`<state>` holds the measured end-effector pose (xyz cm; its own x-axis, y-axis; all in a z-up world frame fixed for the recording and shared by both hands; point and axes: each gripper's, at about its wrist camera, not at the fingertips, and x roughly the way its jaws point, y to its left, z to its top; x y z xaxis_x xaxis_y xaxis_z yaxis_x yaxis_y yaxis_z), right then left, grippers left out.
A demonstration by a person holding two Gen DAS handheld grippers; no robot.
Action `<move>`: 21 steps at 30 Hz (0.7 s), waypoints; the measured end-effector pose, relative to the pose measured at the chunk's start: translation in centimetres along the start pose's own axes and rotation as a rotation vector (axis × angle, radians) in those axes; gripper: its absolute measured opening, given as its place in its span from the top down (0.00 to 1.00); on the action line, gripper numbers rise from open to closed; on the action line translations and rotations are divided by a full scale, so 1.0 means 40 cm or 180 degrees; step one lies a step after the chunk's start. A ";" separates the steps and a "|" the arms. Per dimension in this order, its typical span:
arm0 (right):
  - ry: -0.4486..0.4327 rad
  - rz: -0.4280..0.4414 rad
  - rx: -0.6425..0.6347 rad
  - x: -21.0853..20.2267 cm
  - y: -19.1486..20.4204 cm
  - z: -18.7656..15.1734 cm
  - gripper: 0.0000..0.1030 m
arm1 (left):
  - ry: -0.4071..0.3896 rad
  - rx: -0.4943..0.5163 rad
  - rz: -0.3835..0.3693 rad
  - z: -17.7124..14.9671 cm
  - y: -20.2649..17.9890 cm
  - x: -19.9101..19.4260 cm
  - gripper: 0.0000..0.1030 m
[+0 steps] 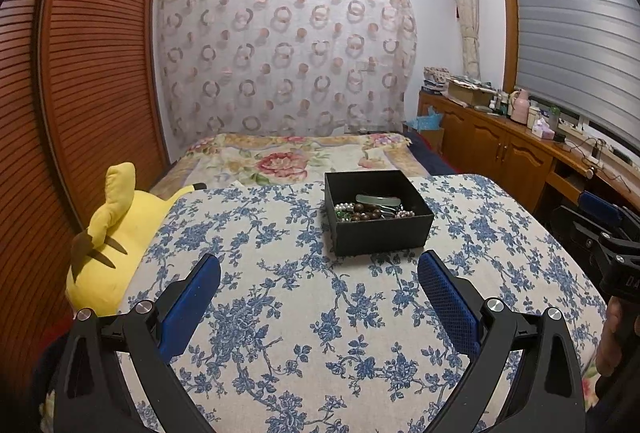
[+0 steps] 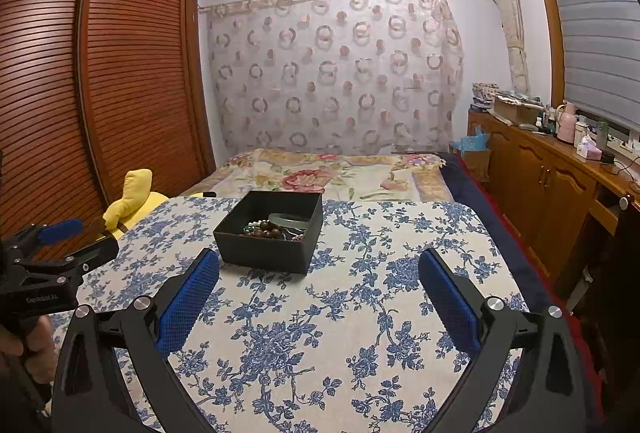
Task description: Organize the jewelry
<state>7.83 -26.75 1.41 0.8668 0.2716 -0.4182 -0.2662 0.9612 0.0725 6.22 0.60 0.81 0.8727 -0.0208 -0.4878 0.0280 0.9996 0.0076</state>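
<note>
The left hand-held gripper (image 1: 319, 279) hovers level over the blue-flowered counter (image 1: 360, 333), its blue-padded fingers (image 1: 448, 299) spread wide with nothing between them. The right hand-held gripper (image 2: 319, 279) is held the same way beside it, jaws wide and empty. Both point toward the black box (image 1: 378, 215) standing on the counter ahead, near but apart from the fingertips. Inside lies the jewelry (image 1: 370, 211): brown beads, pearls and a pale green bangle. A yellow plush toy (image 1: 120, 233) rests at the counter's left edge.
</note>
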 end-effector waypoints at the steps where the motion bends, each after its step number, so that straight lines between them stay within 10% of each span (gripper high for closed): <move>1: -0.0001 -0.0001 0.0004 0.000 0.000 0.001 0.02 | 0.0006 -0.0001 -0.0006 -0.001 -0.001 0.001 0.08; 21: 0.0007 -0.0016 0.0016 0.000 -0.007 -0.006 0.03 | -0.0030 -0.0001 0.0001 0.003 0.002 -0.006 0.07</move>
<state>7.81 -27.04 1.18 0.8671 0.2668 -0.4206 -0.2599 0.9627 0.0748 6.08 0.69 1.04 0.8772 -0.0205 -0.4796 0.0275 0.9996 0.0076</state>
